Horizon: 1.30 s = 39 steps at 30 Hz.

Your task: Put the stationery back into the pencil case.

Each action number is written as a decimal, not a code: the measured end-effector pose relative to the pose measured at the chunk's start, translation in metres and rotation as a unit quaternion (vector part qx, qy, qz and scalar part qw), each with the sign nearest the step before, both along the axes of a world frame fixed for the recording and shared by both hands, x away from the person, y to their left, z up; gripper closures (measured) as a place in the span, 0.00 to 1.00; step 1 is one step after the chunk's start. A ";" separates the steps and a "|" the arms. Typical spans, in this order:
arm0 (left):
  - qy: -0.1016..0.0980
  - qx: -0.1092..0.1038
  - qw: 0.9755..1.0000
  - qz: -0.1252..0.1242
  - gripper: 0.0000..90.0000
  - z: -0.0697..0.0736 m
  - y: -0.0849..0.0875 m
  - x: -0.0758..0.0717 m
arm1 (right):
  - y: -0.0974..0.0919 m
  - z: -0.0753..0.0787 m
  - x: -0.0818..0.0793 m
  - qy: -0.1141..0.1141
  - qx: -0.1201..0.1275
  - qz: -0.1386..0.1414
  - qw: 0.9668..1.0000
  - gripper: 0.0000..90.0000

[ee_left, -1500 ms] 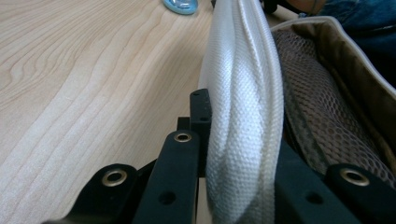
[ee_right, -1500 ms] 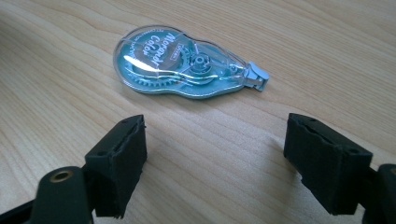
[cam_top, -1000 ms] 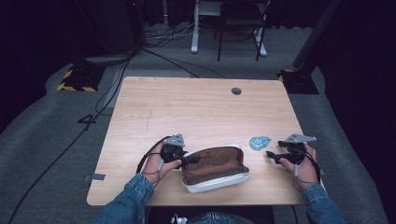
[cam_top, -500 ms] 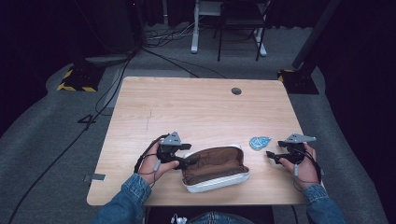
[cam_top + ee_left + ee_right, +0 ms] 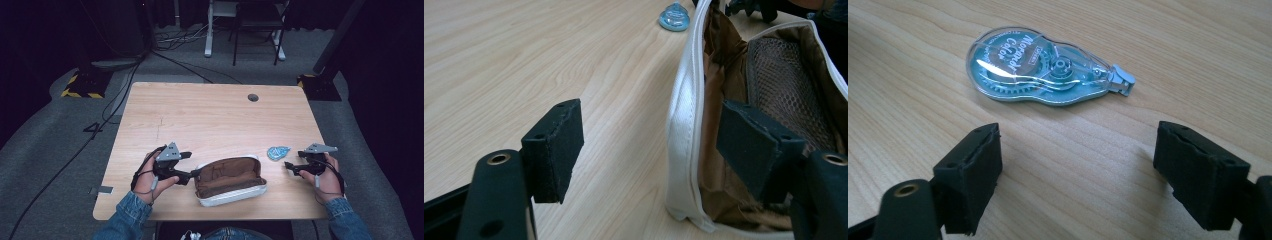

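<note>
Pouch (image 5: pixel 229 180) lies unzipped near the surface's front edge, tape (image 5: pixel 277 152) still outside; left hand-held gripper (image 5: pixel 194 173) has just spread, rim between its jaws; right hand-held gripper (image 5: pixel 290 166) spread, empty.

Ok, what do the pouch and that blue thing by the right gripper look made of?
Pouch: soft white woven-looking fabric outside, matte brown lining, mesh pocket inside; it creases and sags. Blue thing: a correction-tape dispenser, likely hard clear blue plastic; glossy glare, gears visible through the shell.

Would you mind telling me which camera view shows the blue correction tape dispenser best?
The right gripper view: the correction tape dispenser lies close ahead, its label and tip plain. The high view shows a small blue shape on the table; the left gripper view shows a distant part beyond the pouch.
</note>
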<state>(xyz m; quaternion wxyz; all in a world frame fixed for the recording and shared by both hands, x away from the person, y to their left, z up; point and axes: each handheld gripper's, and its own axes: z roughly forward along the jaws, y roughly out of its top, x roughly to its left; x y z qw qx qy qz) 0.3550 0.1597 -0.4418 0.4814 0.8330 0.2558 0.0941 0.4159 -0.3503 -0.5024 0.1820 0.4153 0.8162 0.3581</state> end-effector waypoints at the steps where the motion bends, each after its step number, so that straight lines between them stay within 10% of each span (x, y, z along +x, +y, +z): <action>1: -0.005 0.006 1.000 0.005 0.29 0.000 0.004 -0.003 | 0.001 0.002 -0.001 0.004 -0.004 0.000 1.000 0.33; 11: -0.018 0.032 0.997 0.064 0.25 -0.012 0.046 -0.013 | 0.009 0.017 -0.005 0.009 -0.031 0.031 0.999 0.33; 23: 0.025 0.127 0.983 0.133 0.24 -0.051 0.083 -0.008 | 0.009 0.040 0.014 0.030 -0.074 0.077 0.994 0.35; 39: 0.037 0.129 0.980 0.145 0.22 -0.062 0.090 -0.002 | 0.018 0.040 0.053 0.072 -0.115 0.128 0.982 0.27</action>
